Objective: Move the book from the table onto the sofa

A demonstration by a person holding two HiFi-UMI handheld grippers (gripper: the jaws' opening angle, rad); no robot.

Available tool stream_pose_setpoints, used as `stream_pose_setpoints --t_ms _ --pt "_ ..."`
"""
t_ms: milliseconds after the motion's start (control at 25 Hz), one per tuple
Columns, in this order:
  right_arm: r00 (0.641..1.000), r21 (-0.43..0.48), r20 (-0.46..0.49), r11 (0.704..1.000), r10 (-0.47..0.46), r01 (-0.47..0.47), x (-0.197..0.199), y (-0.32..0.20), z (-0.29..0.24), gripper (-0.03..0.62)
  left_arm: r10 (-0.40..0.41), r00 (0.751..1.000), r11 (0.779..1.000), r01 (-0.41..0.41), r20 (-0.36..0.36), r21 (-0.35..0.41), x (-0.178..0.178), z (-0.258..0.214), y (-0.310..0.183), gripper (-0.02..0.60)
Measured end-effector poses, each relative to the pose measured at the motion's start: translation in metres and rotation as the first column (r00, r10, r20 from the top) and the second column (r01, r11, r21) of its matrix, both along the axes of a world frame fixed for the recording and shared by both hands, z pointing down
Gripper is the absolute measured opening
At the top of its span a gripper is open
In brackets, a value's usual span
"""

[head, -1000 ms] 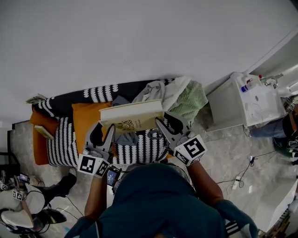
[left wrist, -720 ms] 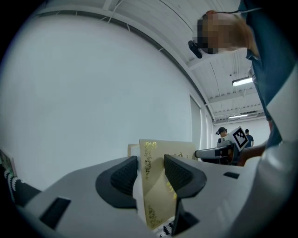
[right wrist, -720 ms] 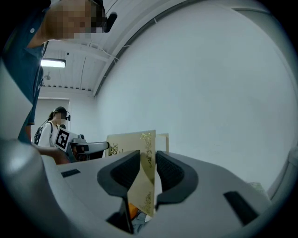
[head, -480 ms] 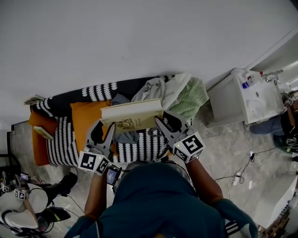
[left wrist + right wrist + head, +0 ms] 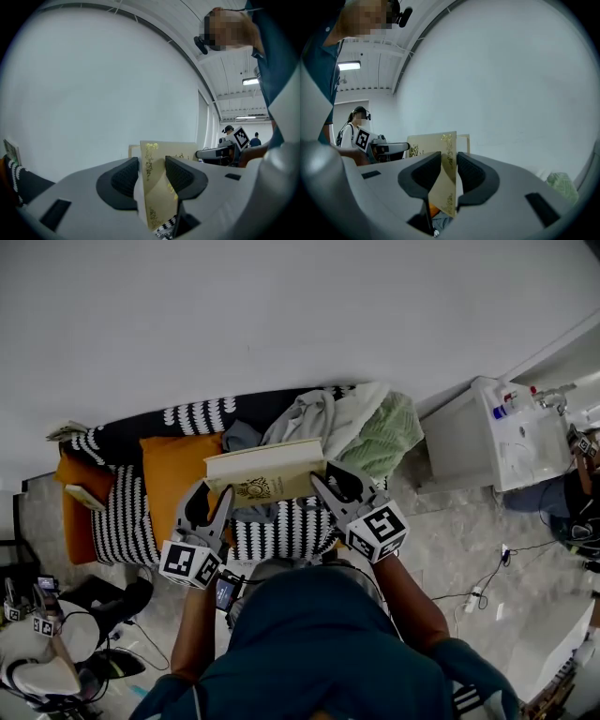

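Book (image 5: pixel 265 474) held above the sofa (image 5: pixel 281 532). Left gripper (image 5: pixel 214 498) pinches the book's end at 8 o'clock; right gripper (image 5: pixel 336 486) pinches its end at 4 o'clock. Green cloth (image 5: pixel 386 437) lies at 2 o'clock.

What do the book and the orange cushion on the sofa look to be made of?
The book: a stiff cream cover, likely card or board, matte, with glossy gold ornament stamped or printed on it; it shows no bend. The orange cushion: soft matte fabric, judging by its dull, plain surface and rounded edges; the weave is too small to tell.
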State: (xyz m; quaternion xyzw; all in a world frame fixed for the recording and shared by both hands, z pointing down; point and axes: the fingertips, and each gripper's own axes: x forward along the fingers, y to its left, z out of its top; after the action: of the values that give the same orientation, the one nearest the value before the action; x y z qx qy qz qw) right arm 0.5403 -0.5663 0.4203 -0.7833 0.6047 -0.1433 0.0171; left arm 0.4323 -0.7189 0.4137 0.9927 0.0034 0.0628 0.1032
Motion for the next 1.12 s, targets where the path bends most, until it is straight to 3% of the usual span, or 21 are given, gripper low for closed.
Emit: stream_pose_setpoints --t_ms 520,1120 --pt "0.997 -0.054 0.067 0.998 -0.024 0.028 0.02 -0.007 0.038 0.121 -0.024 0.998 0.999 0.025 0.056 -0.028 0.017 0.03 -0.005 0.173" --pt "0.981 -0.141 0.189 0.988 -0.036 0.064 0.03 -0.02 0.111 0.12 -0.04 0.989 0.994 0.054 0.144 -0.093 0.026 0.096 -0.017 0.173"
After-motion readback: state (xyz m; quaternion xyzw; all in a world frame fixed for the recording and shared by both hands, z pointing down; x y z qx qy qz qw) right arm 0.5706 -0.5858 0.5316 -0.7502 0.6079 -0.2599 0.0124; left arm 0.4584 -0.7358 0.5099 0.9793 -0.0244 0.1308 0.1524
